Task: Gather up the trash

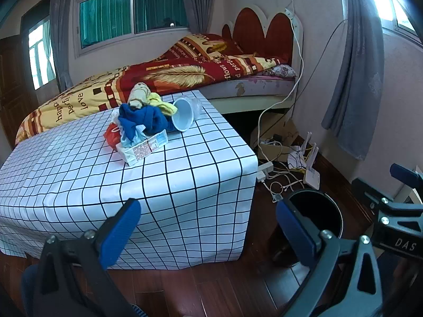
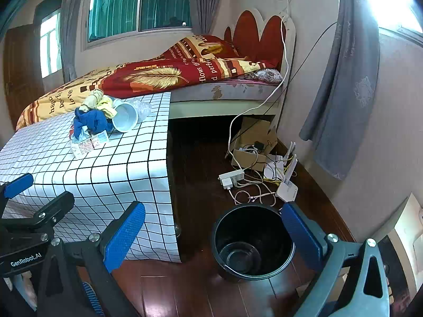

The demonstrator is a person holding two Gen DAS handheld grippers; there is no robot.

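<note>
A pile of trash lies on a table with a checked cloth [image 1: 79, 174] [image 2: 127, 158]: a flattened carton [image 1: 144, 150] [image 2: 90, 145], a white paper cup [image 1: 182, 115] [image 2: 125, 117] on its side, a clear crumpled plastic piece [image 1: 197, 105] [image 2: 141, 108], a red wrapper [image 1: 112, 134] and blue, yellow and beige cloths [image 1: 144, 119] [image 2: 91, 120]. A black bin [image 1: 320, 211] [image 2: 253, 240] stands empty on the floor right of the table. My left gripper [image 1: 208, 227] is open and empty, short of the table's front. My right gripper [image 2: 214, 232] is open and empty, near the bin.
A bed with a red and yellow blanket [image 1: 158, 71] [image 2: 158, 74] stands behind the table. A cardboard box [image 2: 251, 148], a power strip [image 2: 231, 177], a router [image 2: 286, 187] and loose cables lie on the wooden floor by the wall. Grey curtains [image 2: 343, 84] hang at the right.
</note>
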